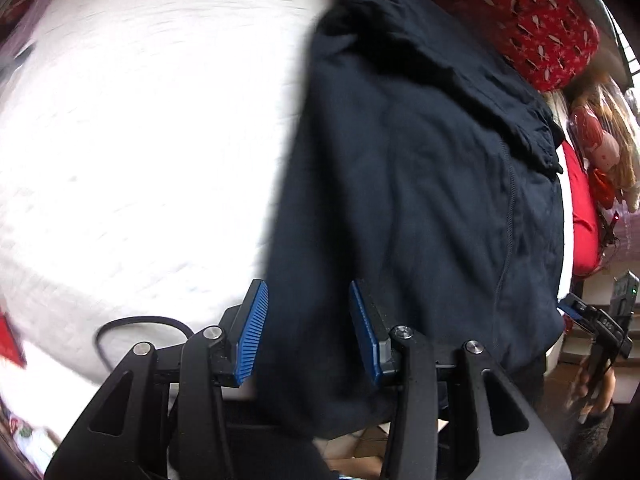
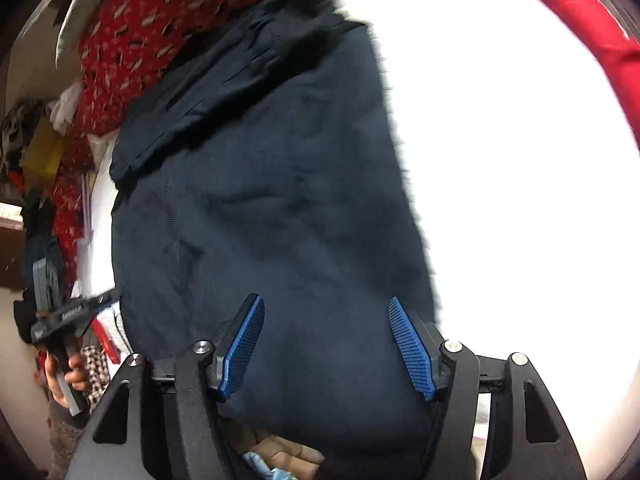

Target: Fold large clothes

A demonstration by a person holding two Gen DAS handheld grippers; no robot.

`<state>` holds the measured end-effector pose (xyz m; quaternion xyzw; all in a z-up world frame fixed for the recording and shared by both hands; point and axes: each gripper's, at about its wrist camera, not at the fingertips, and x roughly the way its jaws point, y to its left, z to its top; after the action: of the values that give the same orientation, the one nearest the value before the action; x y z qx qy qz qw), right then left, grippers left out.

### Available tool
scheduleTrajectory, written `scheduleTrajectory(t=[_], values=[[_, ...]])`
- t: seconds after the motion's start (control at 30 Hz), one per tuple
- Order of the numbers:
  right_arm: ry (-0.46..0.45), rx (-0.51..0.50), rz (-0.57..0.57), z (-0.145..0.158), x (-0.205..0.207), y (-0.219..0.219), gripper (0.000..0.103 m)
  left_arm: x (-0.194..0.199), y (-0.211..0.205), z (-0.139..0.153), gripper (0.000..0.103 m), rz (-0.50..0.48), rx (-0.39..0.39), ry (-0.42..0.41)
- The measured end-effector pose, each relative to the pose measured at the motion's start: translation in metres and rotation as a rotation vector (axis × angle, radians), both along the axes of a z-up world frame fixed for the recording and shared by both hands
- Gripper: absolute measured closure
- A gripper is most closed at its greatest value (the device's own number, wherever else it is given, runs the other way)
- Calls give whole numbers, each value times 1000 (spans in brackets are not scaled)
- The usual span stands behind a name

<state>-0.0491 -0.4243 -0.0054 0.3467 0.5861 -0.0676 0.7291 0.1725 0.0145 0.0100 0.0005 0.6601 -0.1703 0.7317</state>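
Observation:
A large dark navy garment point(image 1: 420, 184) lies spread on a white bed cover point(image 1: 140, 140), with a folded flap across its far end. My left gripper point(image 1: 308, 328) is open, with the garment's near left edge between and under its blue pads. In the right wrist view the same garment point(image 2: 272, 200) fills the middle. My right gripper point(image 2: 328, 344) is open wide just above the garment's near hem, holding nothing. Each gripper shows in the other's view: the right one point(image 1: 592, 320) at the far right, the left one point(image 2: 64, 316) at the far left, held in a hand.
A red patterned pillow point(image 1: 532, 12) lies beyond the garment's far end. A plain red cushion point(image 1: 584, 216) and soft toys point(image 1: 604, 148) are at the right bed edge. A black cable point(image 1: 132, 324) loops on the white cover. The floor point(image 2: 276, 456) shows below the bed's near edge.

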Motion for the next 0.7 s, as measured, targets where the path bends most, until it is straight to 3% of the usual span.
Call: scheduleTrajectory(t=[0.13, 0.27, 0.4, 0.5, 0.63, 0.7], values=[[-10, -33, -62, 8, -35, -28, 35, -14, 43, -10, 58, 77, -18, 39], [-67, 105, -95, -8, -54, -42, 35, -25, 53, -32, 57, 101, -117, 143], [-108, 269, -56, -29, -66, -28, 34, -49, 43, -46, 46, 64, -155, 180], [-108, 196, 52, -27, -63, -2, 31, -64, 36, -52, 42, 23, -161, 207], [-98, 175, 169, -20, -53, 7, 30, -79, 36, -57, 42, -40, -102, 211], [-67, 92, 231, -14, -41, 20, 30, -81, 31, -56, 42, -53, -92, 192]])
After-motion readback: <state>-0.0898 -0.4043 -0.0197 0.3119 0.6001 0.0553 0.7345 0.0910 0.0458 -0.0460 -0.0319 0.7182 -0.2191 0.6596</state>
